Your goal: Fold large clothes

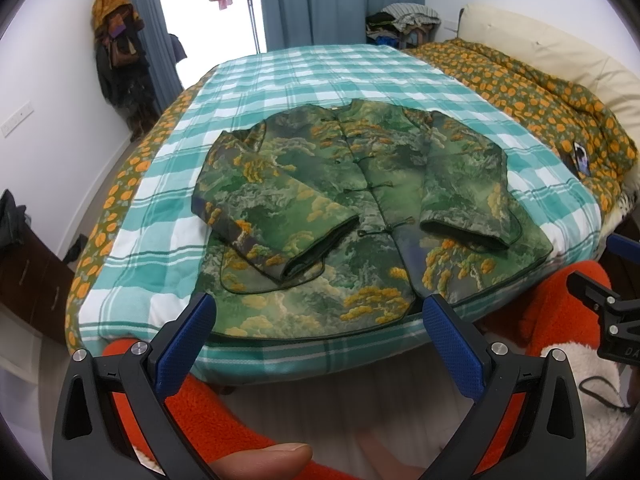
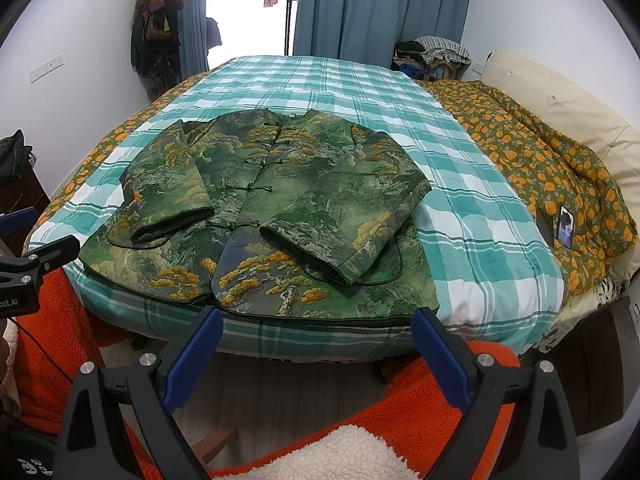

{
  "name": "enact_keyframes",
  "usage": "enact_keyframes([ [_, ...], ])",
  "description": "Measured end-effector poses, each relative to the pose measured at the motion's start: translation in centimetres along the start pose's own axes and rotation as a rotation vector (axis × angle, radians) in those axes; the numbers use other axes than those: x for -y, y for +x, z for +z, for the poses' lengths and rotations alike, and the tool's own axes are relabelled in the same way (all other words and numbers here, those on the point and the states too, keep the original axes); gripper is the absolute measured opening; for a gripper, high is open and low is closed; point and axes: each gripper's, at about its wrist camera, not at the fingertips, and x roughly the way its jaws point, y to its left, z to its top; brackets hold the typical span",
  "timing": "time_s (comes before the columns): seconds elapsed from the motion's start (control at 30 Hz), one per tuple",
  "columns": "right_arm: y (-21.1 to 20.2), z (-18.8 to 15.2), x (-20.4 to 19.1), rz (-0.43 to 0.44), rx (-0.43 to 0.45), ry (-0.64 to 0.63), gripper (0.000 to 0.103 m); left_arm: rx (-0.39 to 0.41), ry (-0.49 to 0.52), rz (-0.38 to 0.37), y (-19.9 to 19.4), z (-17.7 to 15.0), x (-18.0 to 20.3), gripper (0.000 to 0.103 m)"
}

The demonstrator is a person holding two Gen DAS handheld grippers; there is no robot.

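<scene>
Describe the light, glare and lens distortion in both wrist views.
Left wrist: the doorway between the curtains is blown out white; the fisheye bows the bed, with dark vignetted corners. Right wrist: the same overexposed doorway, soft even daylight on the jacket, no hard shadows; the edges curve strongly.

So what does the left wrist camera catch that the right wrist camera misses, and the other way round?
Only the left wrist view shows a thumb at the bottom edge, and the right gripper at its right edge. Only the right wrist view shows the left gripper at its left edge and the bare wooden floor below the bed. Both show the green landscape-print jacket lying flat on the checked blanket with sleeves folded in, a phone on the orange floral quilt, blue curtains, and open jaws.
</scene>
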Motion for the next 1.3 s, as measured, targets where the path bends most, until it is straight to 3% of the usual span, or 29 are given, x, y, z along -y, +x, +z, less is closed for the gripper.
enact_keyframes([
  [1.3, 0.11, 0.33, -0.04, 0.006, -0.013, -0.003, 0.097, 0.001, 0.002, 0.0, 0.04, -0.13, 0.41, 0.103],
])
